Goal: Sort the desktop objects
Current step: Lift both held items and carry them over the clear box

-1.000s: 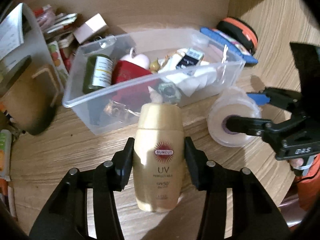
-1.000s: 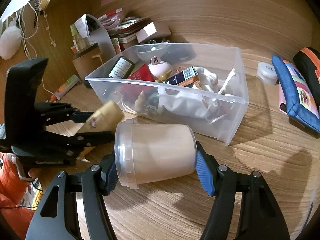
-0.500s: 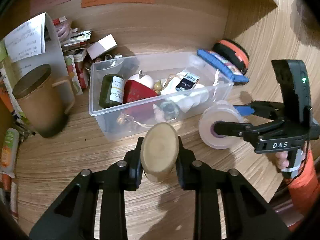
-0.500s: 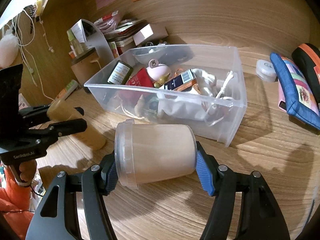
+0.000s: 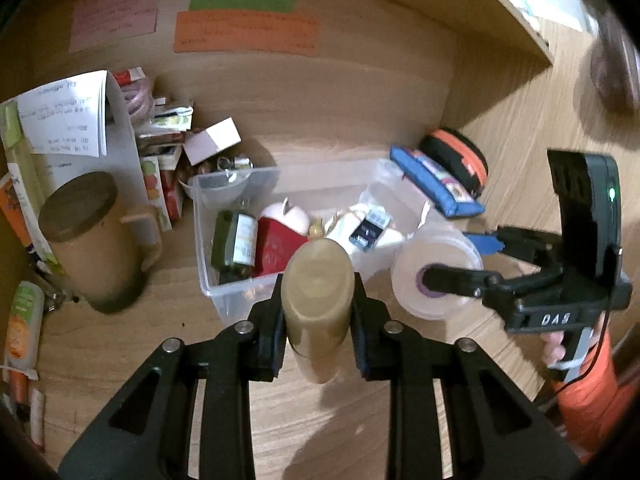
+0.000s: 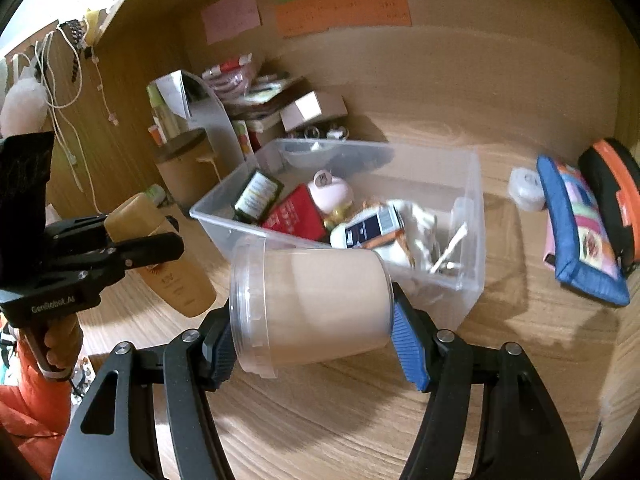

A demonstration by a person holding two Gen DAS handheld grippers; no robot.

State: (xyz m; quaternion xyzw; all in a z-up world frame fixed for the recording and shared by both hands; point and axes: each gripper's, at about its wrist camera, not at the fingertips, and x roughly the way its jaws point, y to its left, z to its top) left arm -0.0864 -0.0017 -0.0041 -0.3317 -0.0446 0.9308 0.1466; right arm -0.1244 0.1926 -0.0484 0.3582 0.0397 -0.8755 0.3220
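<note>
A: So, what does the left gripper have?

B: A gold sunscreen bottle. Its jaws have just been closing and now clamp the bottle by its sides, cap end pointing toward the bin. From the right wrist view the bottle hangs tilted, clear of the desk.

A: And the right gripper?

B: Clamped on a clear tub, lying sideways between a black pad and a blue one. The lid end faces left, and the tub is off the desk, in front of the bin's near wall.

A: Where is the bin?

B: Mid-desk, between a brown lidded mug on the left and a blue pouch on the right. Inside lie a dark green bottle, a red packet, a pink round thing and a small barcode box, among white bits I cannot tell apart.

A: Anything else nearby?

B: A small white round case just left of the pouch, and an orange-and-black case behind it.
</note>
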